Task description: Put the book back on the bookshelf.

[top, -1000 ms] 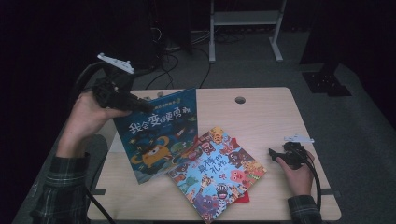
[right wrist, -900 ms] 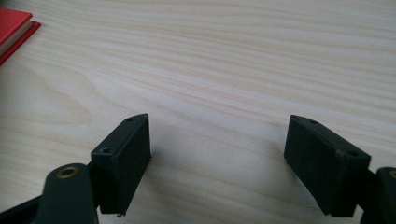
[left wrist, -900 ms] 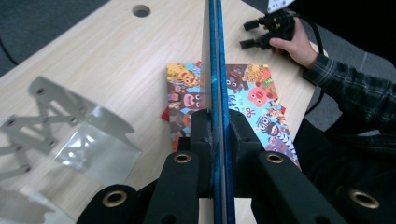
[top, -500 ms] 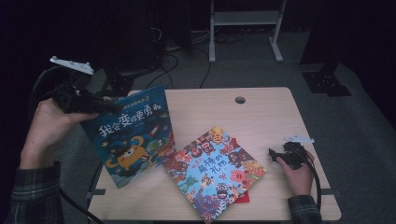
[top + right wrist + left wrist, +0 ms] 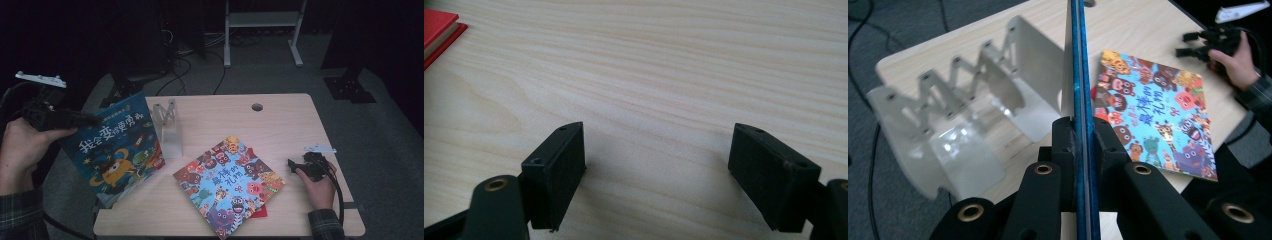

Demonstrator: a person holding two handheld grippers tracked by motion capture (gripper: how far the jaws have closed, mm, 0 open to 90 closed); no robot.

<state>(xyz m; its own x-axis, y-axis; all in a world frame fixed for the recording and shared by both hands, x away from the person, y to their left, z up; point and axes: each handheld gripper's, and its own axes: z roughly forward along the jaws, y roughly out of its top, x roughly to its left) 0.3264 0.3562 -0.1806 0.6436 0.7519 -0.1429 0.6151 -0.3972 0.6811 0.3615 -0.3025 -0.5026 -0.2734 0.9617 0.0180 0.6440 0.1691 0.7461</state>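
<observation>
Blue picture book (image 5: 114,150) is clamped at its top edge in the left tool (image 5: 1079,145), held off the left edge of the worktop (image 5: 280,120), cover facing the camera and long axis tilted, upper end far-left. Slotting it into the white book rack (image 5: 168,129) looks still undone. Right tool (image 5: 656,175) rests apart, empty, beside the colourful book (image 5: 227,185).

Pale wood-grain table top (image 5: 674,55): matt, smooth, fine streaks. Blue picture book with glossy paper cover (image 5: 114,150), off table's left edge. Multicoloured animal-print book (image 5: 227,182), mid-table: glossy cover. Red-covered book (image 5: 439,31) beneath it: matt. Grey-white folding metal bookstand (image 5: 955,112): smooth, satin sheen. Black gripper pads (image 5: 559,170): matt plastic.
</observation>
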